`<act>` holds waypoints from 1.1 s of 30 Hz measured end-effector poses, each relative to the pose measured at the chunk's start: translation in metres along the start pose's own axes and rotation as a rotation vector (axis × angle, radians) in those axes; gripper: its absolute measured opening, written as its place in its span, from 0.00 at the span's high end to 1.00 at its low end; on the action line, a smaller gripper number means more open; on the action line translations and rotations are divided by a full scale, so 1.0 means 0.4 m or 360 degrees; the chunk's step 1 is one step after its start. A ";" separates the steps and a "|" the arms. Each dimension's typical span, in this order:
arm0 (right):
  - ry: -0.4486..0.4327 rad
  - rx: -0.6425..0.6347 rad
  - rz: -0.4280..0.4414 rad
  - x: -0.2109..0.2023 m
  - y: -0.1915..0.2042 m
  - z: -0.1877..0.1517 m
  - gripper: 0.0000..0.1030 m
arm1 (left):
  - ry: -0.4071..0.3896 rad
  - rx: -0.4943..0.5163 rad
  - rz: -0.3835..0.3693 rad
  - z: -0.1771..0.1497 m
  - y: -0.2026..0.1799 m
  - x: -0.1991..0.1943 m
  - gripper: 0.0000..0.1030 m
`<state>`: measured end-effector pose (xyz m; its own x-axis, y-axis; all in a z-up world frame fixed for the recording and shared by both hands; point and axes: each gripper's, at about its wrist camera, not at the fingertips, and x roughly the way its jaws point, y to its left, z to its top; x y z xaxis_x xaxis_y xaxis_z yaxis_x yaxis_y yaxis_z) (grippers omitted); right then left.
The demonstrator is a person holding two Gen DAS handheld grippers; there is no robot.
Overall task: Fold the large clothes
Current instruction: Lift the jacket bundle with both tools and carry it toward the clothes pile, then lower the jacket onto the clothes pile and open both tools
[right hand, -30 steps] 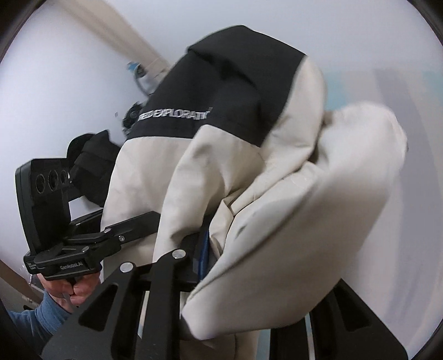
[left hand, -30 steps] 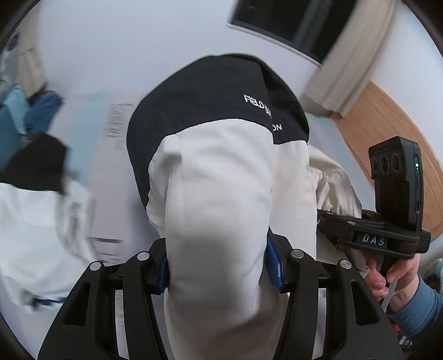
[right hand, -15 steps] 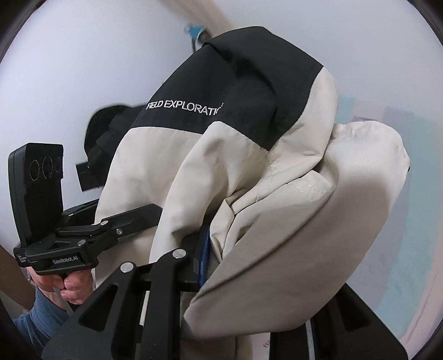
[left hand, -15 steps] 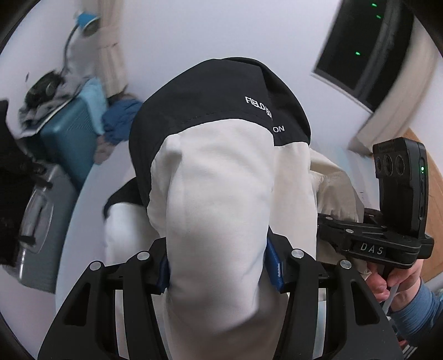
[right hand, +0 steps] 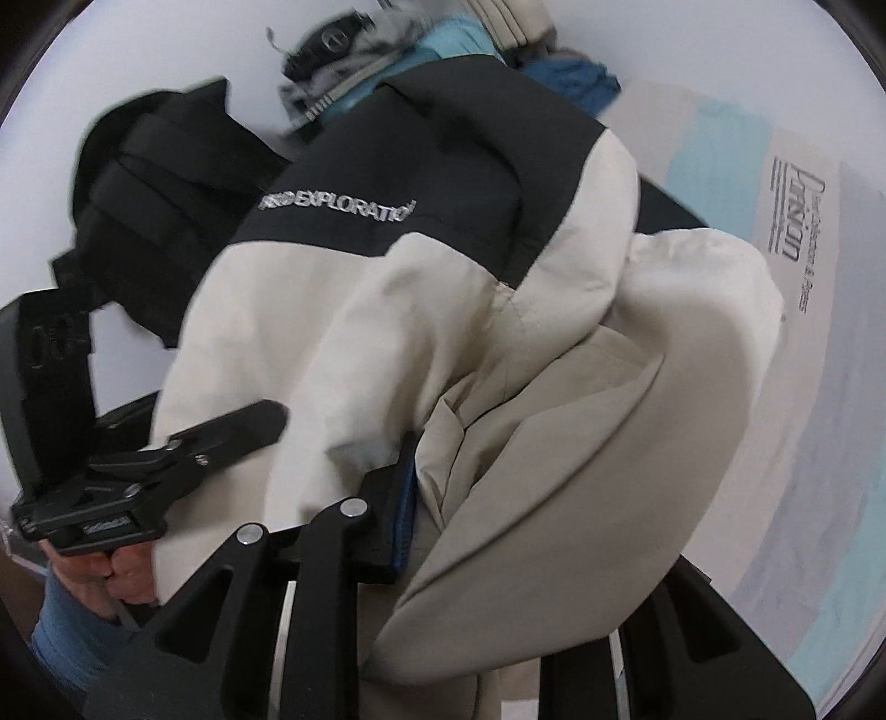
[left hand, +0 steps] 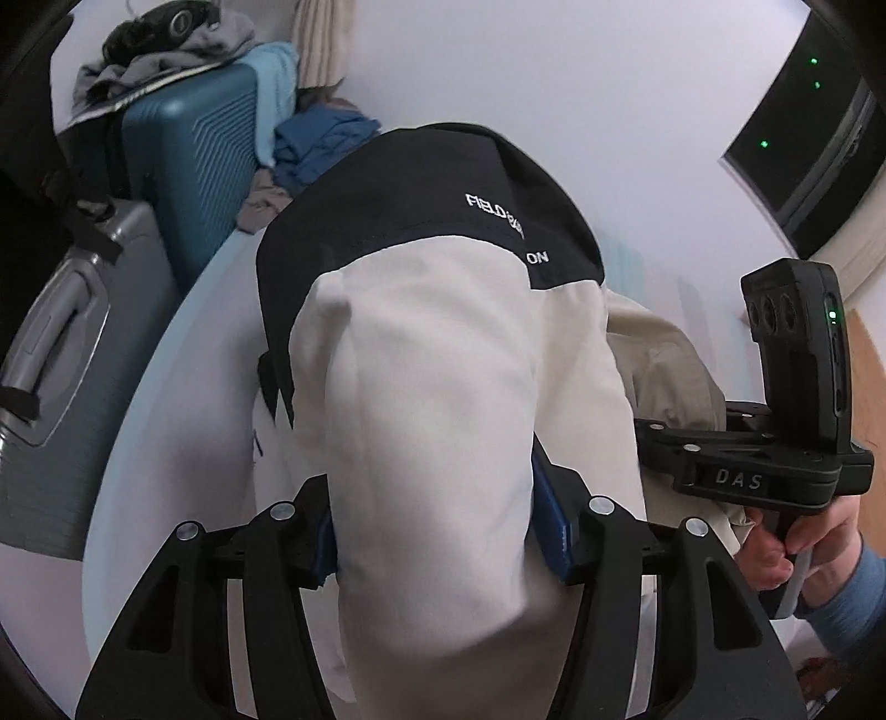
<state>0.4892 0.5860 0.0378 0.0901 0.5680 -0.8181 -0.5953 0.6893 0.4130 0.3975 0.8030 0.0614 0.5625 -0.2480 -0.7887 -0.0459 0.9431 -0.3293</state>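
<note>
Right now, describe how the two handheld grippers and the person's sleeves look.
Both grippers are matte black with angular cut-out arms, silver rivets and blue pads on the jaws. The right gripper has a "DAS" label and an upright black module with a green light. The left gripper looks alike. Both sleeves are blue knit.

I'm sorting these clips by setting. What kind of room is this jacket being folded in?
Most likely a bedroom or guest room in a home. Two hard-shell suitcases, a teal suitcase and a grey suitcase, stand by the wall with loose clothes piled on top, and a curtain hangs behind them.
</note>
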 end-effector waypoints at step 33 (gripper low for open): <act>-0.0161 -0.0026 -0.0395 -0.003 0.026 -0.082 0.15 | -0.0230 -0.0038 0.0604 -0.111 -0.070 -0.036 0.06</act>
<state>0.4567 0.5776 0.0300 0.3135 0.4252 -0.8491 -0.5577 0.8062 0.1978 0.3541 0.7704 0.0589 0.6121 0.1518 -0.7761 -0.2904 0.9560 -0.0421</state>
